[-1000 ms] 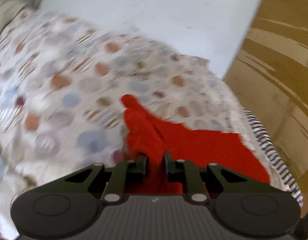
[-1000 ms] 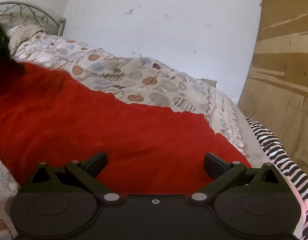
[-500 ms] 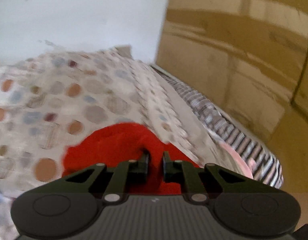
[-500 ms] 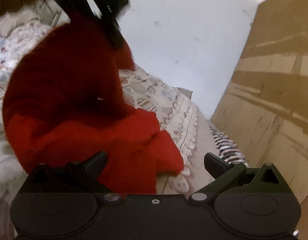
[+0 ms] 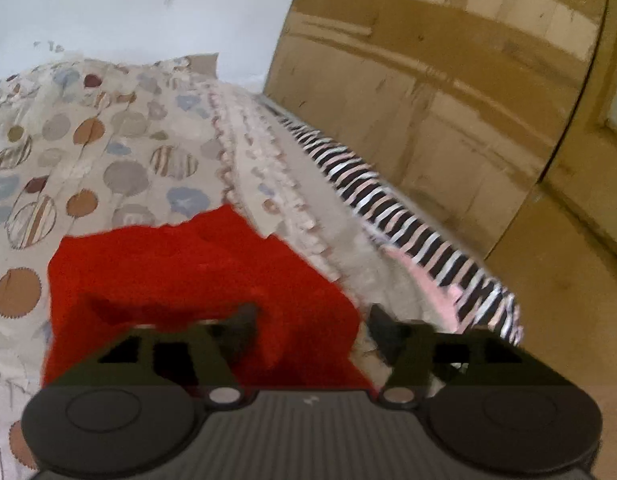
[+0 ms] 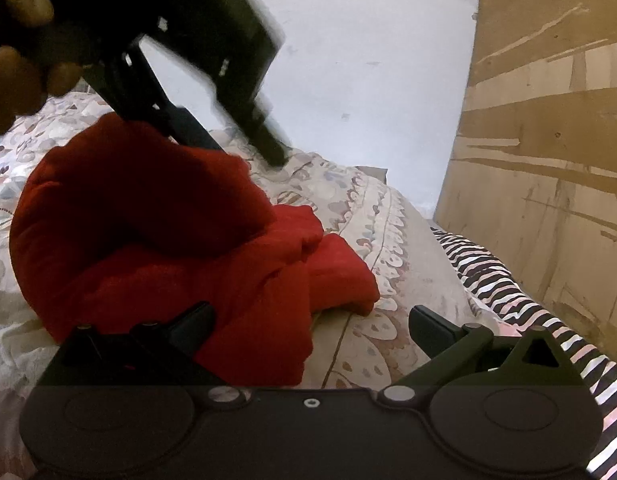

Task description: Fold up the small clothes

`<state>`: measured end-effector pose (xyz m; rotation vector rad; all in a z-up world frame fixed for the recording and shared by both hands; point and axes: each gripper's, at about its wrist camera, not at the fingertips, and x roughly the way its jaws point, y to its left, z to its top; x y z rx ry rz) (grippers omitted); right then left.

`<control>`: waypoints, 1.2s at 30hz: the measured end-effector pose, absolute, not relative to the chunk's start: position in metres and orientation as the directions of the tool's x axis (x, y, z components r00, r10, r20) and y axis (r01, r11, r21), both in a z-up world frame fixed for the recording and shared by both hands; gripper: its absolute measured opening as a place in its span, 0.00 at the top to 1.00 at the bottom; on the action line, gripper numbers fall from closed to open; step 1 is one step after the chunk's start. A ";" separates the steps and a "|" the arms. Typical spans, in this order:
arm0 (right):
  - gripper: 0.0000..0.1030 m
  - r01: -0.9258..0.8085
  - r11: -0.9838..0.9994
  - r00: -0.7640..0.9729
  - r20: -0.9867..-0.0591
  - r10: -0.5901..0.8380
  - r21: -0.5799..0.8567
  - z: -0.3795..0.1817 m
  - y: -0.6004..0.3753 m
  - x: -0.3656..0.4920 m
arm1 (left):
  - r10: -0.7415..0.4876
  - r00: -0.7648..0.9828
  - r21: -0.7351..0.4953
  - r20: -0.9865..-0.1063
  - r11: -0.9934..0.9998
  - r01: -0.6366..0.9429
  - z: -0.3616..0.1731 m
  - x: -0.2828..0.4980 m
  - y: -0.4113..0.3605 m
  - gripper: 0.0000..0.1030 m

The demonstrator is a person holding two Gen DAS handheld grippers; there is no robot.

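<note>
Nearest the right wrist lens, the right gripper [image 6: 310, 326] stands with jaws spread wide and empty, one finger against the near edge of a red garment [image 6: 156, 248] heaped on the patterned bedspread [image 6: 388, 240]. Above the heap, the left gripper [image 6: 232, 148] tips down over it, its jaws opening and the cloth slipping free beneath them; the person's hand [image 6: 16, 52] steadies that tool at the upper left. The garment looks soft, light and limp, likely to slump wherever it is unsupported, so a corner or a hemmed edge seems the surest hold. The left wrist view shows a flat red panel running to the bedspread's frilled border; only the right wrist view reveals the raised, rolled bulk. Beyond lie a striped sheet [image 5: 392, 208], a wooden wardrobe [image 5: 448, 80] and a white wall [image 6: 368, 60].
</note>
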<state>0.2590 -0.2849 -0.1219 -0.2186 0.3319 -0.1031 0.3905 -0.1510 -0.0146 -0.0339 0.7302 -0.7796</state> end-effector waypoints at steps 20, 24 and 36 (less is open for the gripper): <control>0.00 0.043 0.995 0.922 -0.381 -0.074 -0.090 -0.112 -0.306 0.261 | -0.460 0.768 -0.178 -0.446 0.886 0.427 0.000 0.338 -0.047 0.00; 0.00 0.069 0.996 0.918 -0.395 -0.040 0.061 -0.096 -0.331 0.259 | -0.460 0.737 -0.188 -0.496 0.885 0.426 -0.029 0.354 -0.033 0.00; 0.00 -0.108 0.849 0.824 -0.432 0.368 0.518 -0.040 -0.376 0.343 | -0.516 0.696 -0.092 -0.500 0.830 0.550 -0.060 0.355 -0.041 0.24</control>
